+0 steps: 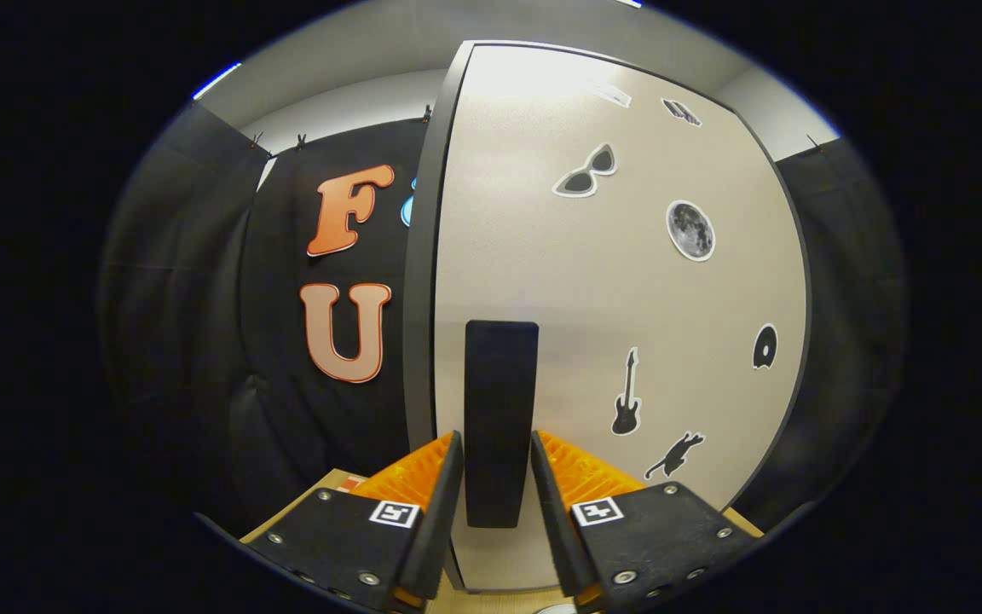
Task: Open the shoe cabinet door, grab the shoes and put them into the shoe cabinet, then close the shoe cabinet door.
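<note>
Gripper view: looking along the jaws at the shoe cabinet door (610,324), a pale flat panel with a dark edge band, dotted with small stickers (690,229). Straddling the door's dark upright handle (501,409) with the gripper (496,477), one finger on each side. Standing slightly parted around the handle; fingers sitting close against its sides, yet not possible to tell whether both are actually pressing on it. Judging the door as stiff and fairly light, swinging on hinges rather than lifting; handle looking rigid, smooth and possibly a little slippery, so taking hold low and square across its two long sides, as now, seeming the best purchase. Door's left edge (419,281) standing proud against the black booth wall (286,409), suggesting the free side there. Seeing open room to the left of that edge for swinging outward; less room to the right, where dark cloth is hanging close. Glimpsing a strip of wooden floor (320,503) beneath the fingers.
</note>
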The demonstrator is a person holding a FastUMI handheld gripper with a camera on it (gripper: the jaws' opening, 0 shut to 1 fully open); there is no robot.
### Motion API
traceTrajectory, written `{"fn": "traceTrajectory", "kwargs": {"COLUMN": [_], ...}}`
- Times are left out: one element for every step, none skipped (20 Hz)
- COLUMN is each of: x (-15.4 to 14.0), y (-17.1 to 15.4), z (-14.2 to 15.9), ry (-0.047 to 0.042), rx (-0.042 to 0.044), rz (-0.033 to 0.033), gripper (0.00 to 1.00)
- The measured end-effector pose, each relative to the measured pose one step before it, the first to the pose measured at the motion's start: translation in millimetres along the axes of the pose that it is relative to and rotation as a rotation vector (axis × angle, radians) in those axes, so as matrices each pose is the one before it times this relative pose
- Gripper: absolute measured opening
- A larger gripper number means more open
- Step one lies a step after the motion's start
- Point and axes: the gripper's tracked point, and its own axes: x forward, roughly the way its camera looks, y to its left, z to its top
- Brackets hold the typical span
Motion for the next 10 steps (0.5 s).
{"fn": "traceTrajectory", "kwargs": {"x": [-1.85,-0.59,-1.15,-1.39,-2.49,-3.16,-4.67,-4.64,-6.89,-7.5], "y": [0.14,-0.17,0.14,-0.41,-0.35,-0.15,-0.13,-1.38,-1.88,-2.32], "z": [-0.57,0.87,-0.5,0.84,0.65,0.1,0.86,0.1,-0.7,0.04], "ry": [0.00595,-0.00133,0.00048,-0.00451,0.003,0.00069,-0.00041,0.00025,-0.00026,0.00126], "rx": [0.00944,0.00953,-0.00046,-0.00622,0.00025,0.00578,0.00566,-0.0016,-0.00265,-0.00334], "rz": [-0.00083,0.00014,0.00226,0.00375,0.00455,0.0047,0.0012,-0.00193,-0.0054,-0.00567], "gripper": [0.42,0.38,0.37,0.35,0.34,0.34,0.33,0.33,0.32,0.32]}}
